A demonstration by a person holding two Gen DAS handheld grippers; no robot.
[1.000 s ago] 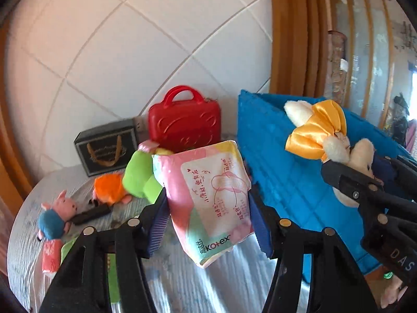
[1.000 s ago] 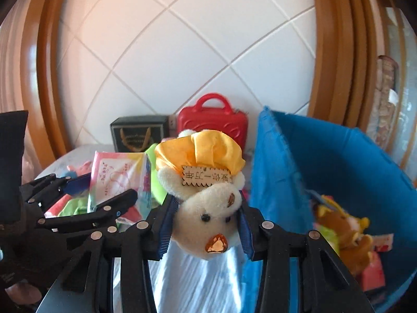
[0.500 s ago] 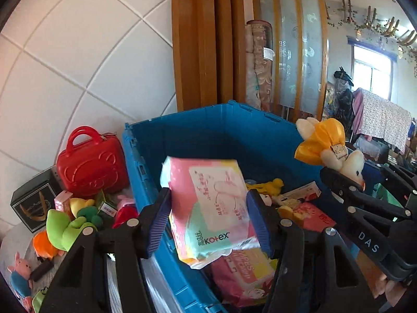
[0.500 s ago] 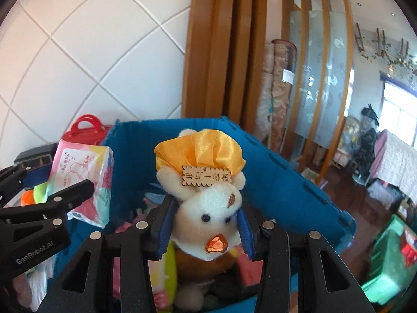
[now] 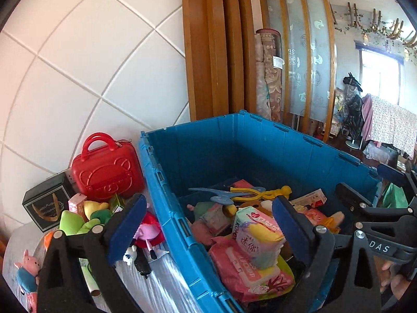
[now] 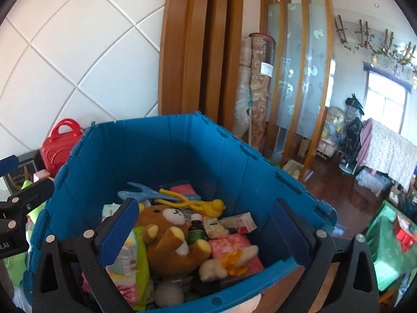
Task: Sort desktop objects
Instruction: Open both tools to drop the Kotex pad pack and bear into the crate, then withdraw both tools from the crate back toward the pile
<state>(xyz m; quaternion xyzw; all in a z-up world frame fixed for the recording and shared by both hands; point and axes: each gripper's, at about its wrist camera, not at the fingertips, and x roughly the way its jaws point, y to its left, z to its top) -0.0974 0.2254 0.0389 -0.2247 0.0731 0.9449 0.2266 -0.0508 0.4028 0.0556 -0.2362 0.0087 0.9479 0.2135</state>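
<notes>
A blue crate stands at the table's right end, holding several toys and packets. My left gripper is open and empty above its near left corner; the pink Kotex pack lies in the crate under it. My right gripper is open and empty above the crate. The white plush with the yellow bow lies in the crate beside a brown bear. The right gripper's fingers show in the left wrist view.
On the table left of the crate stand a red toy case and a black box, with green and pink plush toys in front. A tiled wall and wooden frame rise behind.
Both grippers opened over the crate. The Kotex pack dropped from the left one and the white plush from the right one; both now lie in the crate.
</notes>
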